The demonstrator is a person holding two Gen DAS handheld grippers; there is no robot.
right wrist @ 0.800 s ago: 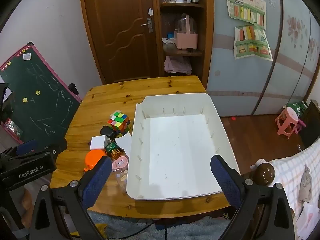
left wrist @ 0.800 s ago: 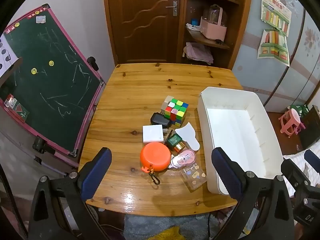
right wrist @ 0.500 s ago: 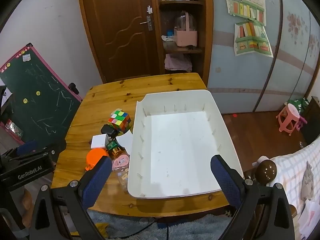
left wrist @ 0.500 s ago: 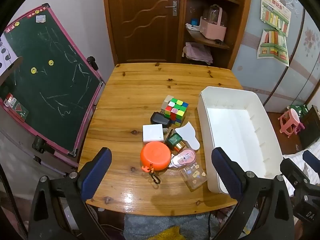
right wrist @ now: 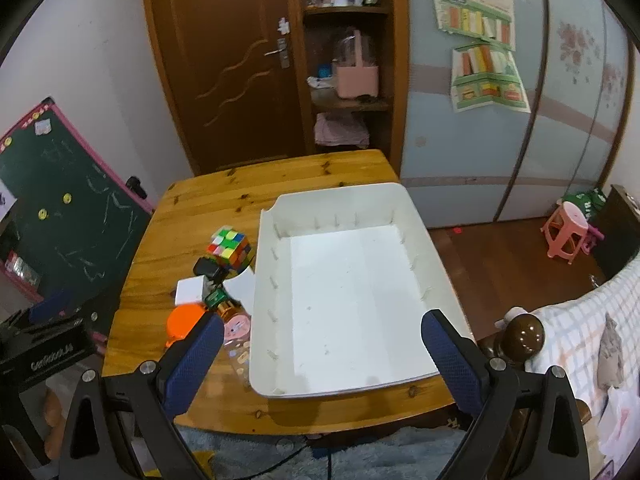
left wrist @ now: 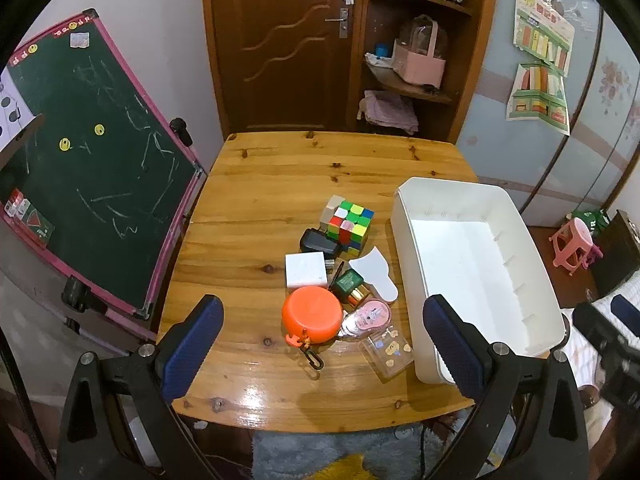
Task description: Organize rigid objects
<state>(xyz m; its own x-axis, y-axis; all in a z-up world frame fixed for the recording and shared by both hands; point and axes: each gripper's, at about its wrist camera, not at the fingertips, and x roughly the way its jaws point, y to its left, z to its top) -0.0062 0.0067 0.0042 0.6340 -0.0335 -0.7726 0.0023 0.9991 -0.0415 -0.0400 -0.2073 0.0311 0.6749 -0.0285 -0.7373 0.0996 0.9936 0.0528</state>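
Rigid objects (left wrist: 336, 276) clustered mid-bench (left wrist: 260, 208), at 9 o'clock of the empty white bin (left wrist: 532, 248), presumably staged for loading. Left hand-held gripper (left wrist: 322, 344) and right hand-held gripper (right wrist: 322, 350) both hover spread wide, grasping nothing.

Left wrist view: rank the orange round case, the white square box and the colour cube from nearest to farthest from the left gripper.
From the left gripper, open above the table's near edge:
1. Orange round case, nearest, at the front of the pile.
2. White square box, just behind it, slightly left.
3. Colour cube, farthest, at the back of the pile, near the white bin.
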